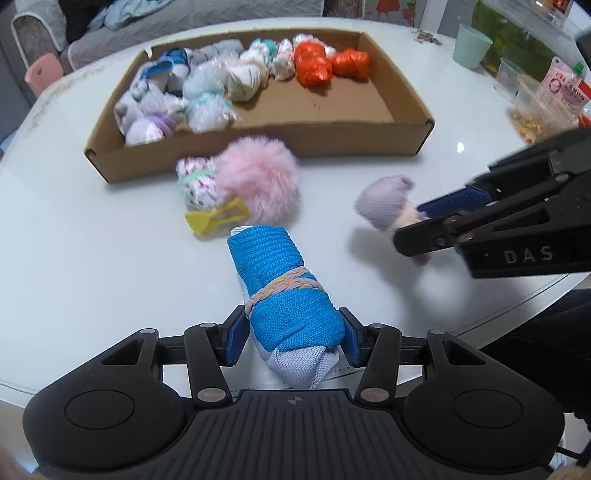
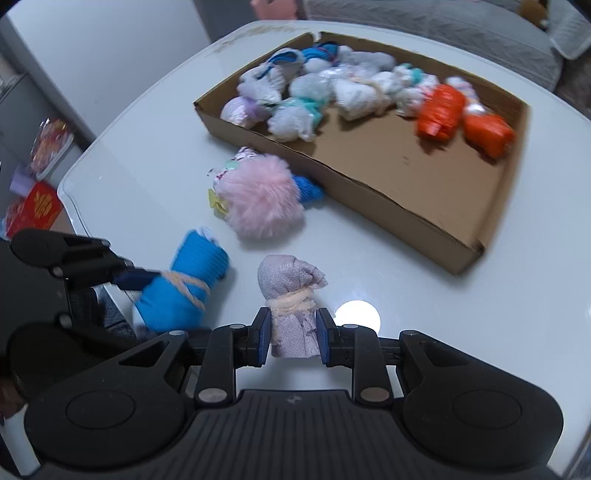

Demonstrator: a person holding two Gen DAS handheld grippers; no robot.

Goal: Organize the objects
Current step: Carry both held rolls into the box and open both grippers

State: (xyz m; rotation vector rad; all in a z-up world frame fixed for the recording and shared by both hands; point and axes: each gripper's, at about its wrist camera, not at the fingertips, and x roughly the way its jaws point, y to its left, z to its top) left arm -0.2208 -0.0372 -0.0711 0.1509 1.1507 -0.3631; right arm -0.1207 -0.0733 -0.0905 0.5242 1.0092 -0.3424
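Left hand-held gripper (image 1: 291, 338): low centre of its view, clamped on the blue knit roll (image 1: 284, 280) tied with a braided band
Right hand-held gripper (image 2: 292, 338): low centre, clamped on the lilac bundle (image 2: 291, 295)
Bench (image 1: 92, 266): glossy white, rounded edge
Mid-frame: pink fluffy pompom (image 1: 258, 184), yellow clip (image 1: 212, 218) just beside it
Cardboard tray (image 1: 332, 110): upper centre, blurred soft bundles inside, two orange
Room: grey sofa (image 1: 221, 7) cut off at top

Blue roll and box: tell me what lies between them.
A pink pompom, with a patterned bundle and a yellow clip beside it, lies between the blue roll and the box; the left wrist view shows it best.
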